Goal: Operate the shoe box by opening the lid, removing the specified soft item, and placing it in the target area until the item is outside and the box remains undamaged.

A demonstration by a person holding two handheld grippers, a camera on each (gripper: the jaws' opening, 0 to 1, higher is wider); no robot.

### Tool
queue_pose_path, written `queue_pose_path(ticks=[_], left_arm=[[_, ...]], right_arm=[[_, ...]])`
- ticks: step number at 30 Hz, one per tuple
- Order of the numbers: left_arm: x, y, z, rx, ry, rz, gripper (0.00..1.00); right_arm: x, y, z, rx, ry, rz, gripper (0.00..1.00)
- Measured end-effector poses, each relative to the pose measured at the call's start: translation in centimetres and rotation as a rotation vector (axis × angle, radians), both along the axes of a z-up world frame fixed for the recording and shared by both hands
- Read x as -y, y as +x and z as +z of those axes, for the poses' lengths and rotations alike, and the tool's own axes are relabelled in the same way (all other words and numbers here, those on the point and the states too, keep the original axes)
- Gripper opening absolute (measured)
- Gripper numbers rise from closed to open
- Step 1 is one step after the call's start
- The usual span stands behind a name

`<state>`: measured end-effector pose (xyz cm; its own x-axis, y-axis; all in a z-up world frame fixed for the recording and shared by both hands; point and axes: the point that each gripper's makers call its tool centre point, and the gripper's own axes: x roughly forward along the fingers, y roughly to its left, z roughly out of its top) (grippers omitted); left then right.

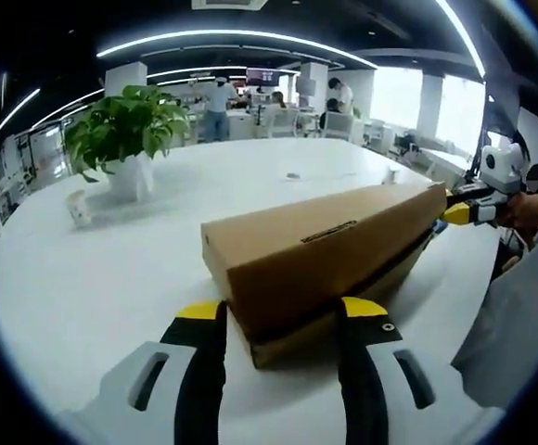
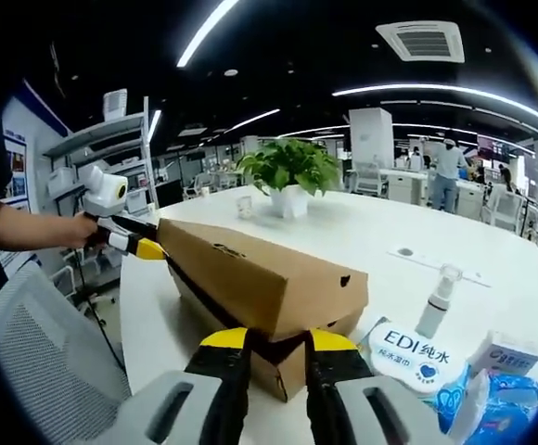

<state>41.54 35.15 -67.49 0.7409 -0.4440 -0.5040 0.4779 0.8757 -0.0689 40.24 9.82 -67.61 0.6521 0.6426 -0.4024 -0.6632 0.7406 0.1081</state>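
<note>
Two grippers: one at each end of a long cardboard shoe box (image 1: pixel 329 250), facing each other across it.
Shoe box: lies lengthwise on the white table (image 1: pixel 111 278); plain brown card with a dark label on the lid's side; in the right gripper view (image 2: pixel 250 283) a small hole shows in the end nearest that camera.
Lid: raised a little on one long side, with a dark gap between lid edge and base visible from both ends; it has not come off.
Left gripper (image 1: pixel 283 320): yellow-tipped black jaws set fairly wide, one to each side of the near corner of the box; I cannot tell whether they press on the card or only bracket it.
Right gripper (image 2: pixel 275 348): jaws set narrower, astride the near corner where lid meets base; whether they pinch the edge I cannot tell.
Soft item: nothing of the box's inside can be seen.
Far ends: each gripper appears in the other's view at the opposite end of the box, held by a person's hand (image 2: pixel 82 227).
Table, plant side: a potted plant (image 1: pixel 125 139) in a white pot and a small cup (image 1: pixel 79 209) stand well apart from the box.
Table, other side: a spray bottle (image 2: pixel 436 301), a pack of wipes (image 2: pixel 413 357) and a small carton (image 2: pixel 503 354) lie near the box.
Room: an open office with people standing far back.
</note>
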Motion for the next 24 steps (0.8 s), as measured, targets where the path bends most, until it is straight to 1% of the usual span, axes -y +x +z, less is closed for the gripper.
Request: queue_pose_path(ticks=[4, 11, 13, 14, 18, 21, 24], left_arm=[[-0.2, -0.1, 0.6, 0.013, -0.021, 0.012, 0.47], [-0.1, -0.3, 0.2, 0.005, -0.012, 0.004, 0.47], [0.0, -0.4, 0.0, 0.002, -0.004, -0.004, 0.48], [0.0, -0.5, -0.1, -0.001, -0.001, -0.008, 0.48], [0.0, -0.5, -0.7, -0.011, 0.027, -0.022, 0.48], [0.0, -0.5, -1.1, -0.018, 0.052, -0.030, 0.48], [0.0, -0.4, -1.4, -0.027, 0.056, -0.026, 0.48]], right_arm=[[-0.1, -0.1, 0.2, -0.012, 0.012, 0.002, 0.20], [-0.4, -0.4, 0.0, -0.030, 0.016, 0.013, 0.22], [-0.5, -0.5, -0.3, -0.034, 0.006, 0.018, 0.23], [-0.5, -0.5, -0.6, -0.035, -0.011, 0.025, 0.23], [-0.6, -0.6, -1.1, -0.043, -0.028, 0.029, 0.24], [-0.7, -0.7, -1.7, -0.045, -0.055, 0.032, 0.24], [-0.8, -0.8, -2.1, -0.046, -0.072, 0.038, 0.24]])
